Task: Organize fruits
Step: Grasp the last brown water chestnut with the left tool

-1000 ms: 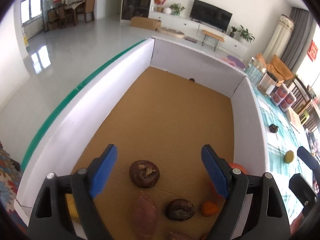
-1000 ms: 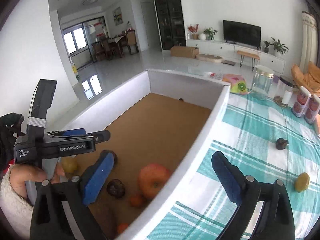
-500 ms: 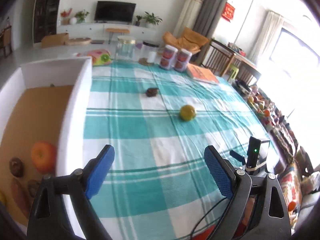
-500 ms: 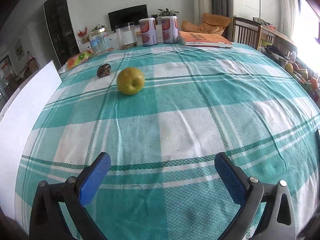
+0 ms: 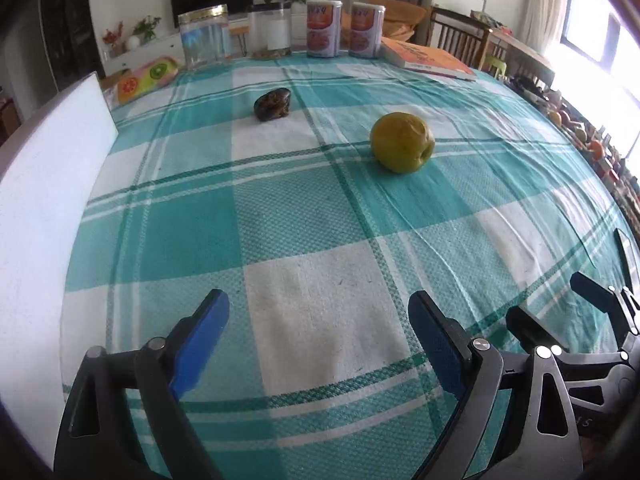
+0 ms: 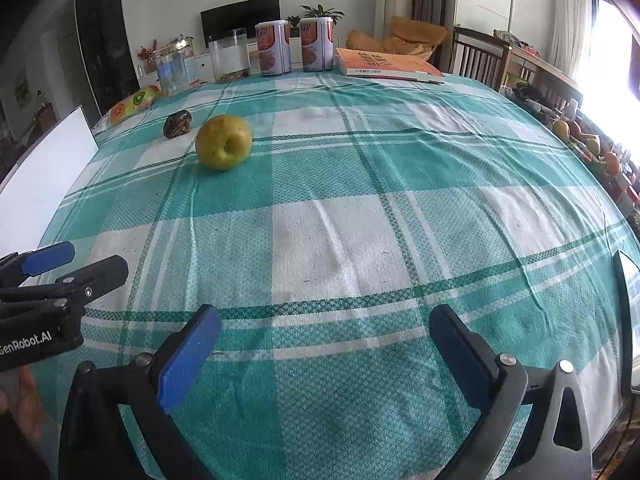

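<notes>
the tablecloth (image 5: 304, 216) is a teal-and-white check with thin dark green lines. on it lie a yellow-green apple (image 5: 402, 147) and a glossy dark brown fruit (image 5: 273, 104). a white box wall (image 5: 44, 184) stands alongside, and the gripper pads (image 5: 200, 342) are blue on black frames.

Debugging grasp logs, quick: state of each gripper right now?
Left gripper: open, holding nothing.
Right gripper: open, holding nothing.
</notes>
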`<state>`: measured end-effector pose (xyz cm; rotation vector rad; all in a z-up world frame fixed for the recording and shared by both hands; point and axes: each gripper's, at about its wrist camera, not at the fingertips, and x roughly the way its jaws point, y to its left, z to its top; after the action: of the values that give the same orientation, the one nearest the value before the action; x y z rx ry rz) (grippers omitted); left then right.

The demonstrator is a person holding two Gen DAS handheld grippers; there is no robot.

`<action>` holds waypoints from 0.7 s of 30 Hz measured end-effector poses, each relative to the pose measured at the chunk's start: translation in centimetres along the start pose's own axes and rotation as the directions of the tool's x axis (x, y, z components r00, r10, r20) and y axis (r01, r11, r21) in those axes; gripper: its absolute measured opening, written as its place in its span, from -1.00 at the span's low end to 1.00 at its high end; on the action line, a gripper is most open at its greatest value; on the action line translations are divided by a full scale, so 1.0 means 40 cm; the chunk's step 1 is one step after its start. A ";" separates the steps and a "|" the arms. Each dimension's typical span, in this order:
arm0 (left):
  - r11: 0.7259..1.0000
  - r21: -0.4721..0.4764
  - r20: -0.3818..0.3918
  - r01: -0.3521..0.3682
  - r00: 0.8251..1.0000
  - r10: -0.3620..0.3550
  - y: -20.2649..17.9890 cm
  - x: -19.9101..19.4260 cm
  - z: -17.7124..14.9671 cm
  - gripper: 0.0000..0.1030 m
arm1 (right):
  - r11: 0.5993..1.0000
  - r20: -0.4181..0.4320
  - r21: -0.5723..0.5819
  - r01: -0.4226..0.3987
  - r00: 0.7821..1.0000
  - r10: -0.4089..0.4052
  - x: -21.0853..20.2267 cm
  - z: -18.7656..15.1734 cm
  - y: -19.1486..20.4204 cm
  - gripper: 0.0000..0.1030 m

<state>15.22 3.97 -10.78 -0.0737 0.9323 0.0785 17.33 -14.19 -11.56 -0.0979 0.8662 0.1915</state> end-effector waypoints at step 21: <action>0.998 -0.054 0.003 0.022 1.000 -0.022 0.041 0.042 0.050 0.85 | 1.000 -0.015 0.027 -0.014 1.000 0.014 0.009 0.003 -0.006 1.00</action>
<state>17.67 5.86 -10.99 -0.1336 0.9272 0.0831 17.71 -14.36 -11.77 -0.0687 0.8846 0.1925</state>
